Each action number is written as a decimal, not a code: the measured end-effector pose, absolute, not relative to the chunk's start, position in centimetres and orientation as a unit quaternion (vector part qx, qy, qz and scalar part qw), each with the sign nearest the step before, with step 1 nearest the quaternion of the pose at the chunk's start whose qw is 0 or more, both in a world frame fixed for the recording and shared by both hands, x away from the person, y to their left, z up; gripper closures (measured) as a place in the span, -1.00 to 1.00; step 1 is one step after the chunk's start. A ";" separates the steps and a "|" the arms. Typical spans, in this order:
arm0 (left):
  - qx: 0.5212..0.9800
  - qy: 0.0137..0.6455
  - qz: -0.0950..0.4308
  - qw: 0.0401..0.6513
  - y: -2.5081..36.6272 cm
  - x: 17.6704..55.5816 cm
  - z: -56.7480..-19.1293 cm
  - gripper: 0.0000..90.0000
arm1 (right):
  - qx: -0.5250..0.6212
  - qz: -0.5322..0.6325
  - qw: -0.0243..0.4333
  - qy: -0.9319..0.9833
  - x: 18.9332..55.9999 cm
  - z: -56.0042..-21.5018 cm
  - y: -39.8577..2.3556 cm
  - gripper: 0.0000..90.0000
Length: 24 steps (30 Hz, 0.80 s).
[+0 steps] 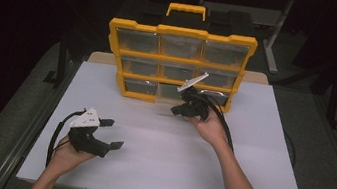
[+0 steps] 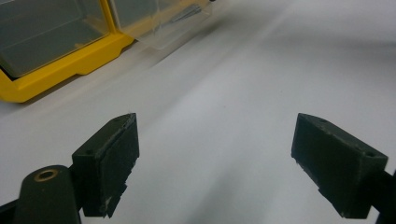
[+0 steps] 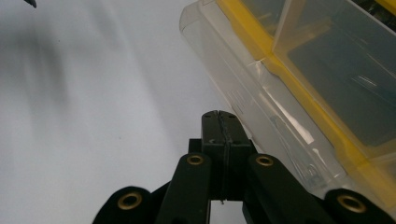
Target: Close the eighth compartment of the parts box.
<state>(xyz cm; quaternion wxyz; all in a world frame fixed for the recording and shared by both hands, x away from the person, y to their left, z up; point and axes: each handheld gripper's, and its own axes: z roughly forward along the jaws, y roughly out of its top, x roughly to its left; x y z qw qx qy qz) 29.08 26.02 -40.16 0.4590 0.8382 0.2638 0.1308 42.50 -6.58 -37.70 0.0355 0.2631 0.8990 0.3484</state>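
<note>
Right gripper (image 1: 178,110) is sitting just right of centre in the high view, jaws pressed fully together with nothing between them, tips right at the clear drawer (image 1: 169,93). That drawer is sticking partway out of the bottom row, middle slot, of the yellow organizer (image 1: 183,32), which is standing upright at the far edge of the white table (image 1: 249,152), upper centre of the frame. In the right gripper view the closed tips (image 3: 219,116) are sitting low-centre, just beside the drawer's clear front wall (image 3: 243,88), which is running diagonally from top centre to lower right; can't tell if they're touching it.

Left gripper (image 1: 112,133) is resting in the lower left of the high view, well apart from the organizer, jaws spread wide and empty. In the left gripper view both pads (image 2: 119,158) are hanging over bare table, with the organizer (image 2: 70,60) and the pulled-out drawer (image 2: 177,25) along the top left.
</note>
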 end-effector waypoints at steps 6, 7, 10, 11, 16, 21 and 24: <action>0.838 0.267 0.128 0.459 26.0 29.0 -40.2 -0.66 | 0.266 0.349 0.033 0.898 42.7 -37.8 -6.6 0.98; 0.838 0.267 0.128 0.459 25.9 29.0 -40.2 -0.66 | 0.267 0.349 0.032 0.897 42.8 -37.8 -6.6 0.98; 0.839 0.266 0.128 0.458 26.0 29.1 -40.2 -0.67 | 0.267 0.349 0.033 0.897 42.9 -37.8 -6.6 0.98; 0.837 0.266 0.128 0.460 25.9 29.1 -40.2 -0.67 | 0.268 0.349 0.033 0.897 42.9 -37.8 -6.6 0.98; 0.837 0.265 0.129 0.460 26.0 29.1 -40.2 -0.66 | 0.258 0.348 0.039 0.900 43.3 -37.9 -6.7 0.98; 0.838 0.264 0.130 0.460 26.0 29.1 -40.2 -0.67 | 0.262 0.346 0.040 0.900 43.6 -37.9 -6.6 0.98; 0.838 0.265 0.130 0.460 26.0 29.1 -40.2 -0.66 | 0.263 0.347 0.039 0.899 43.7 -37.9 -6.6 0.98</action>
